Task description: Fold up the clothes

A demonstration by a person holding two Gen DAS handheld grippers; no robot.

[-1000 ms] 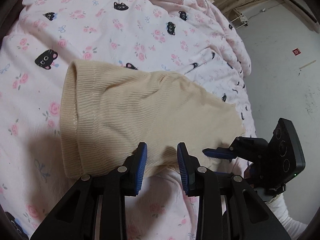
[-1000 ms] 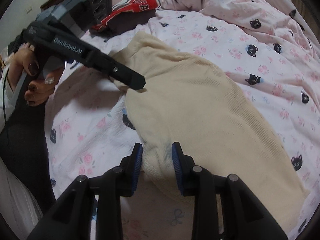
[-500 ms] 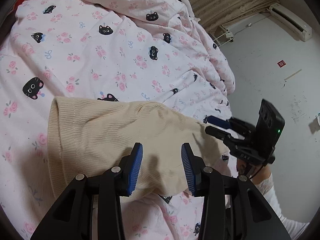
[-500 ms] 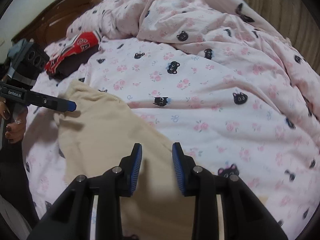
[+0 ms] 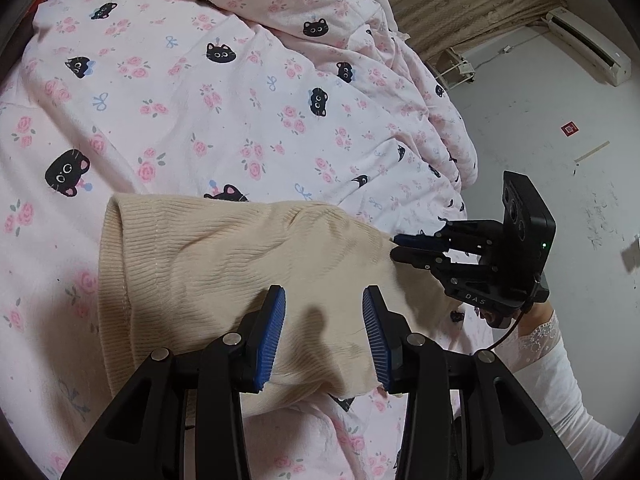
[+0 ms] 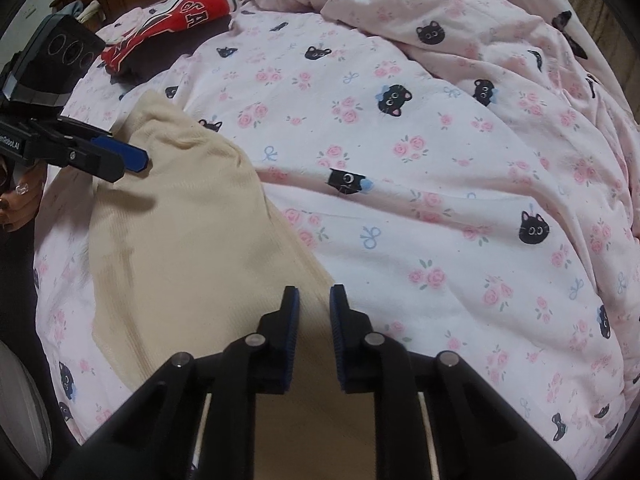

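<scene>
A cream ribbed knit garment [image 5: 224,272] lies folded on the pink cat-print bedspread [image 5: 208,92]; it also shows in the right wrist view [image 6: 188,232]. My left gripper [image 5: 324,324] is open, hovering just above the garment's near edge, holding nothing. My right gripper [image 6: 313,320] is open with a narrower gap, over the garment's right-hand edge. In the left wrist view the right gripper [image 5: 404,248] sits at the garment's right end. In the right wrist view the left gripper [image 6: 132,160] sits at its far left end.
A red and white garment [image 6: 168,28] lies on a dark patch at the bed's far left. A bunched pink duvet [image 6: 480,12] rises at the back. The bed's edge drops to a grey floor [image 5: 560,140] on the right.
Both grippers have let go of the garment and lifted back from its edge. The left jaws have opened wider. The garment now lies flatter on the bed.
</scene>
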